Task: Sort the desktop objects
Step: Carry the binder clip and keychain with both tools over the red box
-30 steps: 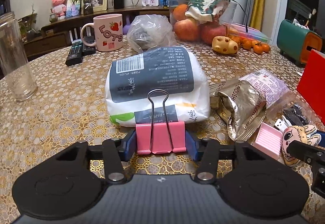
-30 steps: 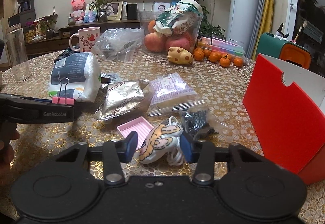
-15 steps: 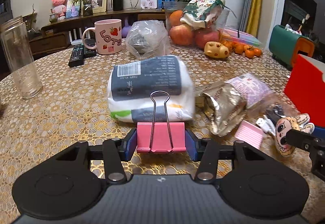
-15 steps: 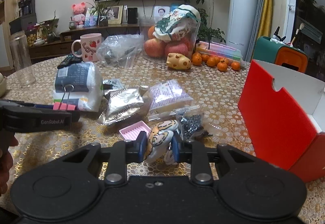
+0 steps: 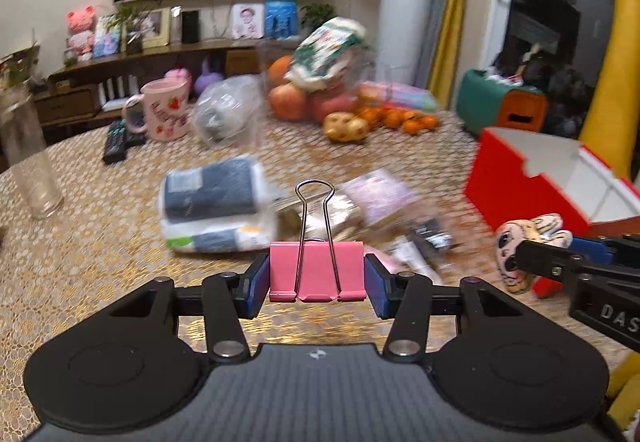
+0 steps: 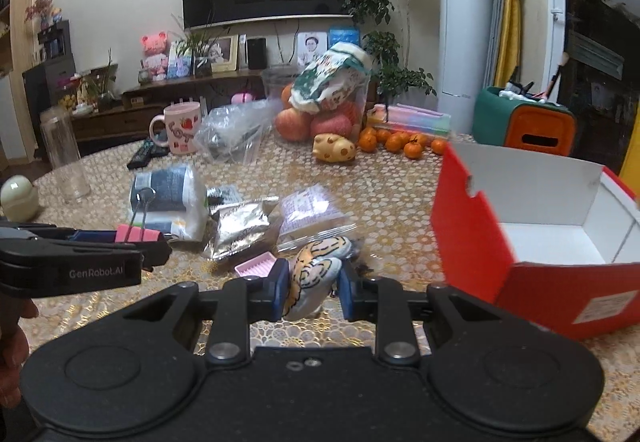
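Observation:
My left gripper (image 5: 317, 279) is shut on a pink binder clip (image 5: 316, 276) and holds it above the table; it also shows in the right wrist view (image 6: 136, 234). My right gripper (image 6: 313, 288) is shut on a cartoon tiger plush toy (image 6: 316, 274), lifted off the table; the toy also shows in the left wrist view (image 5: 516, 242). An open red box (image 6: 532, 238) with a white inside stands to the right, also seen in the left wrist view (image 5: 528, 177).
On the gold patterned table lie a white and blue packet (image 6: 168, 197), a foil bag (image 6: 240, 228), a clear snack bag (image 6: 308, 211) and a pink tray (image 6: 256, 266). Further back stand a glass (image 6: 64, 157), pink mug (image 6: 180, 131), remotes (image 6: 142, 155), fruit (image 6: 320, 121) and a green-orange container (image 6: 528, 121).
Both grippers have risen and swung to the right toward the red box, each with its object. The right gripper closed on the plush toy and lifted it off the table.

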Demonstrator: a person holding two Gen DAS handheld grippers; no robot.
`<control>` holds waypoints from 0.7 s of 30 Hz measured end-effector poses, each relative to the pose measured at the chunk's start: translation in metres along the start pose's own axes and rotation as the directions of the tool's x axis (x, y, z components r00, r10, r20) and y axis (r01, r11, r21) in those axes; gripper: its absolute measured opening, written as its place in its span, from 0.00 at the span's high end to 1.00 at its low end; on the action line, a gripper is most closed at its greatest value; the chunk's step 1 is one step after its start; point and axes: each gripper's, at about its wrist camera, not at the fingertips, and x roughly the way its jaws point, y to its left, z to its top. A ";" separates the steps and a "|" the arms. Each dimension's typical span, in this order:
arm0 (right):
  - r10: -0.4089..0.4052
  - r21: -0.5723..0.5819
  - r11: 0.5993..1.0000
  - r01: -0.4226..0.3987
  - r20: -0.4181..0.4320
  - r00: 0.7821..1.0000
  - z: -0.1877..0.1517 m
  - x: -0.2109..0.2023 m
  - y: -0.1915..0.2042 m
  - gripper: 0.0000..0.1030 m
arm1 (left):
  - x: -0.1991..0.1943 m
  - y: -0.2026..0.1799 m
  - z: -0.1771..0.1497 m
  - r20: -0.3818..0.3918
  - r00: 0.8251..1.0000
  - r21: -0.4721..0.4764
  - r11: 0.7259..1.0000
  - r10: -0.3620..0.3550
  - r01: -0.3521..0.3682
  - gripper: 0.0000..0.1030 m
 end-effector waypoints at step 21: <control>-0.094 0.072 0.994 0.086 0.112 0.989 0.035 -0.085 -0.109 0.76 | -0.041 -0.135 0.049 0.059 0.967 0.189 0.954 -0.247 0.232 0.53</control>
